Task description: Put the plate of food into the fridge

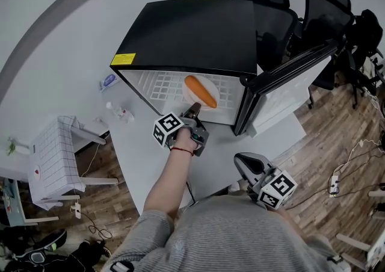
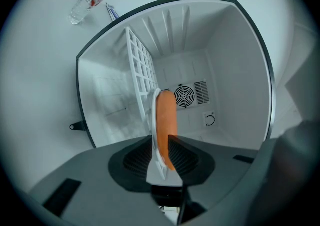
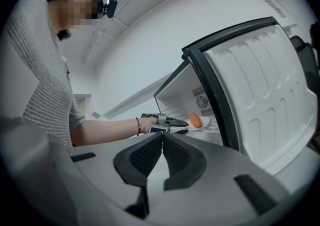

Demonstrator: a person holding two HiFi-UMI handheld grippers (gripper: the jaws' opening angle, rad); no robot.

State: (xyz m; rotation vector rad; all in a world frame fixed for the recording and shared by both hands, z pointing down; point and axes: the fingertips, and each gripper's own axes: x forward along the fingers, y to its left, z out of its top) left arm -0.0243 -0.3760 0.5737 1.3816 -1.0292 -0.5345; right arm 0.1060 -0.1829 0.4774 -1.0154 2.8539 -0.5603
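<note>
A white plate carrying an orange sausage-shaped food lies on the wire shelf just inside the open black fridge. My left gripper is shut on the plate's near rim. In the left gripper view the plate appears edge-on between the jaws, the food beside it, and the left gripper points at the fridge's back wall. My right gripper hangs shut and empty over the table, near the fridge door. From the right gripper, the plate shows far off.
The fridge stands on a white table; its door is swung open to the right. A plastic bottle lies on the table left of the fridge. Black office chairs stand behind, and a white cart at the left.
</note>
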